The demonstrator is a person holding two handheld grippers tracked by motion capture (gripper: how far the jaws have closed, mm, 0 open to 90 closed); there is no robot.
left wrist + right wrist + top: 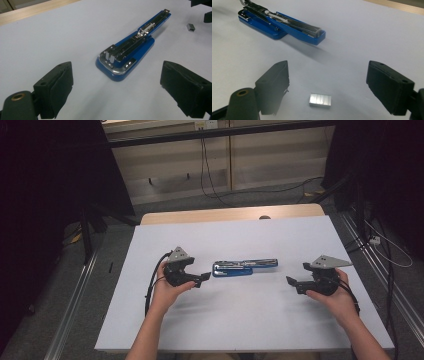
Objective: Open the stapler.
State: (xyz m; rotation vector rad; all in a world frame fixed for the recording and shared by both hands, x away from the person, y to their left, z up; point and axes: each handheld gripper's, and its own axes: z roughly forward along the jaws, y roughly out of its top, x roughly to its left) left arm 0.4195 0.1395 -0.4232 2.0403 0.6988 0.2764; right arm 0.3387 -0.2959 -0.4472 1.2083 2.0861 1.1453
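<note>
We are holding the left claw (204,279) and right claw (294,283) wide open and empty at mid-frame on the white tabletop (240,325), the opened blue stapler (244,267) lying between them nearer the left, the staple block (320,100) sitting between the right claw's jaws.

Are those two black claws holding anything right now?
Nothing is held. The left gripper stands open before the opened blue metal stapler; the right gripper stands open around the small silver staple block.

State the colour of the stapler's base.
Blue; the stapler shows best in the left gripper view.
</note>
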